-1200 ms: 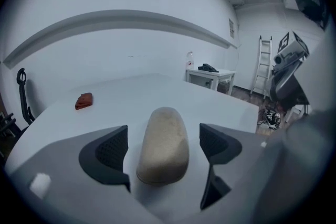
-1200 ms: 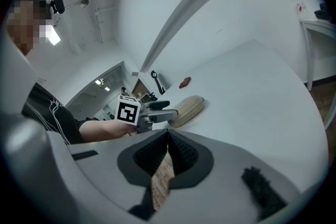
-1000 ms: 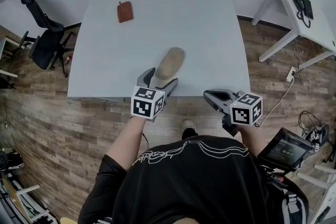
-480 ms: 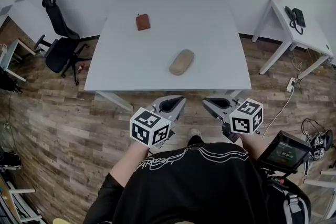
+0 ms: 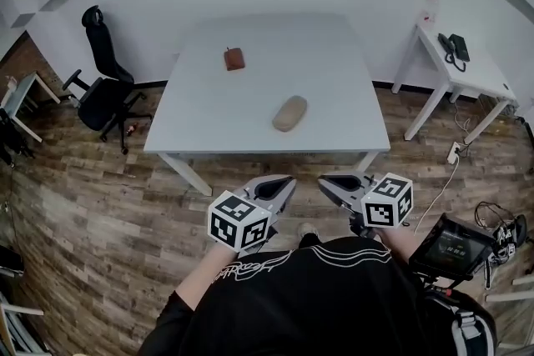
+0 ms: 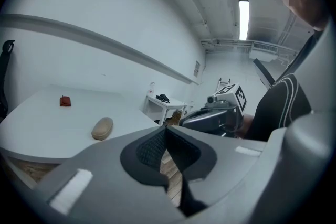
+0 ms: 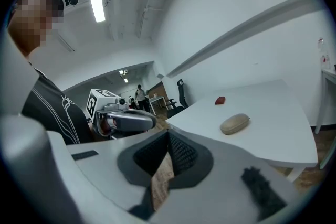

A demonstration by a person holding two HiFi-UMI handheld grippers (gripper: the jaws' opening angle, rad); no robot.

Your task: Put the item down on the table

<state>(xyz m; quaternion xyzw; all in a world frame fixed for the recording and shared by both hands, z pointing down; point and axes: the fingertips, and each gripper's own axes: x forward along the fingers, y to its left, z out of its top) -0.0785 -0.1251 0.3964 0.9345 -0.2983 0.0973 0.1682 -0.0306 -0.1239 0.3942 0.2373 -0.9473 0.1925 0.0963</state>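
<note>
A tan oval case (image 5: pixel 289 113) lies free on the white table (image 5: pixel 217 129), right of its middle; it also shows as the tan case (image 6: pixel 102 128) in the left gripper view and as the tan case (image 7: pixel 234 124) in the right one. My left gripper (image 5: pixel 284 182) hangs over the wooden floor, well short of the table's near edge. Its jaws have just been closing and now stand shut with nothing between them (image 6: pixel 167 131). My right gripper (image 5: pixel 327 179) is beside it, also shut and empty (image 7: pixel 169 136).
A small red-brown wallet (image 5: pixel 234 58) lies at the table's far left. A black office chair (image 5: pixel 104 87) stands left of the table. To the right is a white side table (image 5: pixel 467 83) bearing a phone (image 5: pixel 453 47). A screen device (image 5: pixel 455 244) hangs at my right side.
A second ago the left gripper's open jaws were around the case at the table's near edge. Both grippers have since drawn back off the table, the left one has shut, and the case stays behind.
</note>
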